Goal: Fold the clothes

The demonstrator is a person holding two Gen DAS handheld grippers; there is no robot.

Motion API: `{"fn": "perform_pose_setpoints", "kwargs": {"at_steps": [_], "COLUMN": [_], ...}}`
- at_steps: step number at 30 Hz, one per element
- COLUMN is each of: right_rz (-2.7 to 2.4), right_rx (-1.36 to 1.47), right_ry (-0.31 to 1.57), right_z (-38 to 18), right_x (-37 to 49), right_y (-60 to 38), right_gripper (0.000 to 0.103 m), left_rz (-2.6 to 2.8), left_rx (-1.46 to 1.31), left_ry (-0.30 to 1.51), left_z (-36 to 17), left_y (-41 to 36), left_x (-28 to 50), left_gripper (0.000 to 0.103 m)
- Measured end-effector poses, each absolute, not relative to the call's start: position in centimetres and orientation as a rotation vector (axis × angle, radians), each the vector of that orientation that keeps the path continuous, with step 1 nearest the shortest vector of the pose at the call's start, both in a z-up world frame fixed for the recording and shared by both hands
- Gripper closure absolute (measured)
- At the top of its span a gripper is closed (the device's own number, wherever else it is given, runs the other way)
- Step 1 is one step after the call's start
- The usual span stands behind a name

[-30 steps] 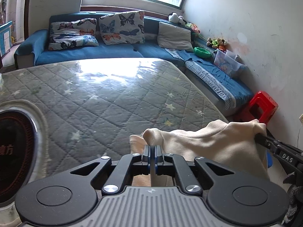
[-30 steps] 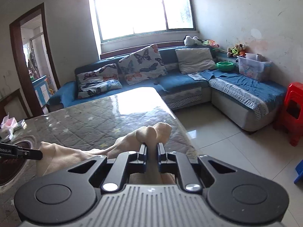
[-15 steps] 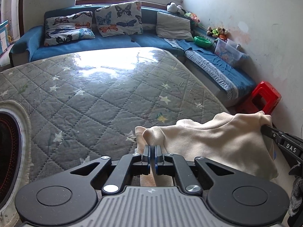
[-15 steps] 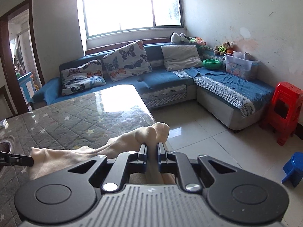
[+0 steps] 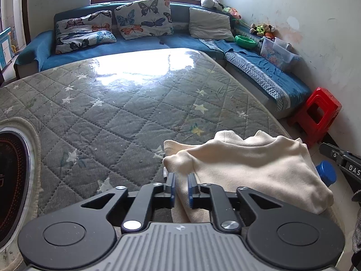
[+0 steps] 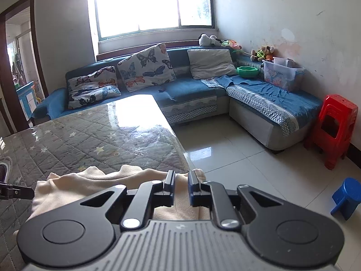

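Left wrist: left gripper (image 5: pixel 180 180) spread, cream garment (image 5: pixel 252 167) loose between its fingers at the quilted table (image 5: pixel 117 113) edge, long axis left-right; "DAS" readable on right gripper (image 5: pixel 338 155). Right wrist: right gripper (image 6: pixel 181 179) spread over the garment's right end.

The left gripper's (image 5: pixel 180 186) body is hiding the lower part of the cream garment (image 5: pixel 248 164). At the left edge of the left wrist frame, a round dark object (image 5: pixel 11 176) is being cut off. At the right edge, the right gripper (image 5: pixel 340 158) is showing only partly, and the blue stool (image 5: pixel 326 172) is peeking from behind the cloth.
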State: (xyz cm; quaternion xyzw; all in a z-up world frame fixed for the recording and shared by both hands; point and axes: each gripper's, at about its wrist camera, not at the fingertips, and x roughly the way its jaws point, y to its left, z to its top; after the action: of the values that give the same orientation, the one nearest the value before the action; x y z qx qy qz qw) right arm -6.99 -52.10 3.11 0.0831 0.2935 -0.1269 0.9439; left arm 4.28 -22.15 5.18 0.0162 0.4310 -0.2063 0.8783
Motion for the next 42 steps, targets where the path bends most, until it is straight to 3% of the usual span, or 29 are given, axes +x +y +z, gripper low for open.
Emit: {"fn": "perform_pose_setpoints", "kwargs": {"at_steps": [3, 5, 8, 9, 11, 13, 16, 21, 30, 42], "right_rz": [-0.244, -0.233, -0.214, -0.207, -0.198, -0.191, -0.182, -0.182, -0.213, -0.265], "right_rx": [0.17, 0.167, 0.164, 0.165, 0.161, 0.156, 0.157, 0.165, 0.166, 0.162], "right_ry": [0.605, 0.61, 0.618, 0.621, 0.623, 0.625, 0.627, 0.626, 0.622, 0.627], "right_z": [3.0, 2.9, 2.8, 2.8, 2.8, 2.8, 2.7, 2.6, 2.5, 2.2], "right_x": [-7.2, -7.4, -7.7, -7.7, -8.0, -8.3, -8.8, -9.9, -11.7, -13.6], "right_y": [-51.7, -51.1, -50.3, -50.0, -49.6, -49.2, -48.5, -47.7, -46.5, -44.7], "right_gripper": [0.075, 0.063, 0.058, 0.049, 0.041, 0.039, 0.026, 0.016, 0.0, 0.0], "left_rz": [-0.418, -0.419, -0.425, -0.427, -0.431, -0.432, -0.432, -0.443, -0.471, -0.467], "left_rx": [0.051, 0.063, 0.069, 0.072, 0.079, 0.092, 0.112, 0.13, 0.132, 0.097], "left_ry": [0.886, 0.881, 0.878, 0.875, 0.867, 0.854, 0.825, 0.796, 0.783, 0.726], "left_z": [5.2, 5.3, 5.4, 5.4, 5.5, 5.7, 5.9, 6.1, 5.8, 6.1], "left_y": [-22.2, -22.3, -22.3, -22.2, -22.2, -22.3, -22.2, -21.8, -20.7, -17.6], "left_x": [3.7, 3.4, 2.8, 2.5, 2.1, 1.6, 0.8, -0.4, -2.0, -4.3], "left_gripper": [0.062, 0.059, 0.05, 0.048, 0.044, 0.032, 0.016, 0.003, 0.0, 0.0]}}
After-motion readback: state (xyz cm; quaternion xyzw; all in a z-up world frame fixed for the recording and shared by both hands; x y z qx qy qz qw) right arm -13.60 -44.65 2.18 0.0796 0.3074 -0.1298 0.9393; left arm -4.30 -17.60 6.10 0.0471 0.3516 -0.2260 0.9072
